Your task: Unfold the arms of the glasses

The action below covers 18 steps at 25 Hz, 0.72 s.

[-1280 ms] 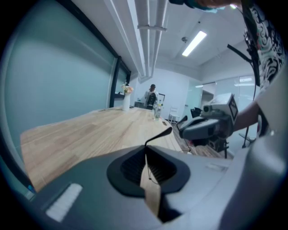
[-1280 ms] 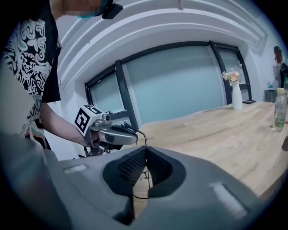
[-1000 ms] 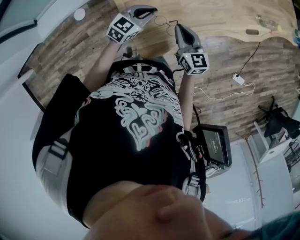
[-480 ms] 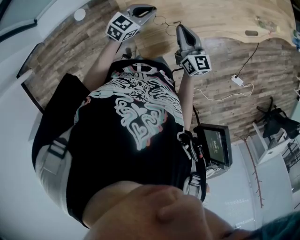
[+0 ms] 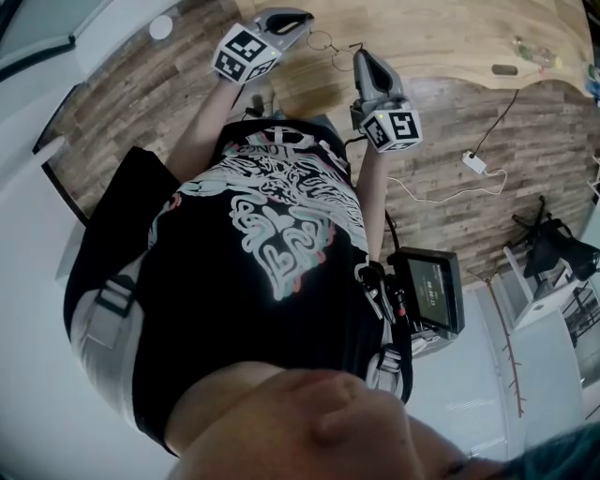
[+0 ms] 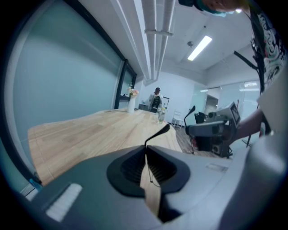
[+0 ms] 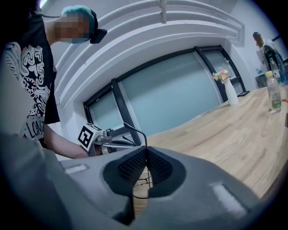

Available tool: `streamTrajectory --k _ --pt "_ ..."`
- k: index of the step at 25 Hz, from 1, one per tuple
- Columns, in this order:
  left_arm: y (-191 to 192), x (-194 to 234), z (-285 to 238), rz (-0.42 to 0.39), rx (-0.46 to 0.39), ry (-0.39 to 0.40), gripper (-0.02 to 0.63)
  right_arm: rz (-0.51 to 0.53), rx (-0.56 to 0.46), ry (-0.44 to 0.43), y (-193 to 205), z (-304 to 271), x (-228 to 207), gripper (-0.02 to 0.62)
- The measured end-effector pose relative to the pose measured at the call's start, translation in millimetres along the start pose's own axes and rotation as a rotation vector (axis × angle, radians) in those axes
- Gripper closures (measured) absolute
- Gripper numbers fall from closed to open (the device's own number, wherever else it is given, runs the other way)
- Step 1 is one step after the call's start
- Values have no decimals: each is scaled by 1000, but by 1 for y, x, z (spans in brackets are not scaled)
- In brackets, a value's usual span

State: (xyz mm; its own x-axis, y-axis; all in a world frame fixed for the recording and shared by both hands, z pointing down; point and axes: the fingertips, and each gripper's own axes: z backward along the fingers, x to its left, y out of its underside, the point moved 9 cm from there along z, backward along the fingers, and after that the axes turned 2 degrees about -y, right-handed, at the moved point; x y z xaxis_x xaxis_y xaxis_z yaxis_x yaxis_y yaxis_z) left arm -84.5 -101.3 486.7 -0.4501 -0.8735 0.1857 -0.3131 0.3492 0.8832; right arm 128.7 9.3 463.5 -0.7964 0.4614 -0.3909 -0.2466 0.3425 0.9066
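Not much diff vs half a sec ago tbh. The right gripper (image 5: 359,56) has drifted a hair to the right, away from the left gripper (image 5: 302,19), which basically hasn't budged. The glasses (image 5: 325,41) are strung between the two, over the near edge of the table (image 5: 450,37). They look lifted clear of it, tho I can't be 100% sure.

Both claws are pressed together on thin wire. In the left gripper view the jaws pinch one arm, w/ its dark ear tip poking up past them. In the right gripper view it's the same deal: clamped on wire, hooked end sticking up, lens rims showing in the gap below the pinch.

Imo that tiny pull-apart means an arm is getting swung out on its hinge, so the unfold is underway, not done. The hinge angle is too small to read in the head view.

Surface is pale wood w/ a curvy edge, over a plank-look floor (image 5: 122,108). There's a big glass wall (image 7: 180,96) on the far side, plus a white vase (image 7: 229,92) w/ flowers and a water bottle (image 7: 273,92) on the table. Another person (image 6: 156,98) stands at the far end. A white adapter (image 5: 476,157) w/ cable lies on the floor to the right.
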Motion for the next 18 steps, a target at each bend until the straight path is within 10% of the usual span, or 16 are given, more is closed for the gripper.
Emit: streamTrajectory --k 18 --pt "-9 -12 0 -56 7 -85 607 159 85 248 -6 -10 1 594"
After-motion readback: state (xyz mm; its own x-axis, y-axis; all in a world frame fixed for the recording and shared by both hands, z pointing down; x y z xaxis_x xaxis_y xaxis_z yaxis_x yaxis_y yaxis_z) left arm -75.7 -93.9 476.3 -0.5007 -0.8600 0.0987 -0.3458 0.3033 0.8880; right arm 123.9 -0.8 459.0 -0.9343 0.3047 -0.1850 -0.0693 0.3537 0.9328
